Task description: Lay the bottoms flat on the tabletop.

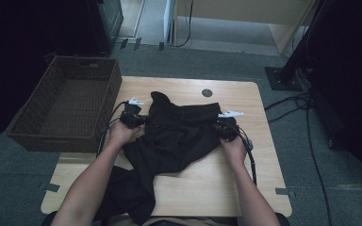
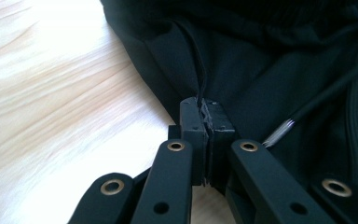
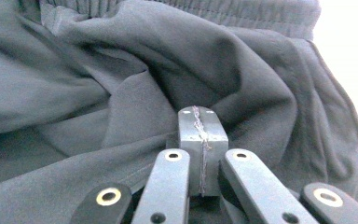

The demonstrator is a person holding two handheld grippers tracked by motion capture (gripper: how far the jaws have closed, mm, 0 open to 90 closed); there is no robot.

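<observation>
Both grippers, left gripper (image 2: 204,122) and right gripper (image 3: 201,140), clenched on opposite edges of black shorts (image 1: 179,132), ready for spreading flat over table (image 1: 226,183).

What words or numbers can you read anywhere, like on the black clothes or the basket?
None: no readable word, number, label or sign shows.
The black garment is plain cloth, with no print or tag visible.
The wicker basket, the wooden table and both grippers, left and right, carry no lettering.
</observation>
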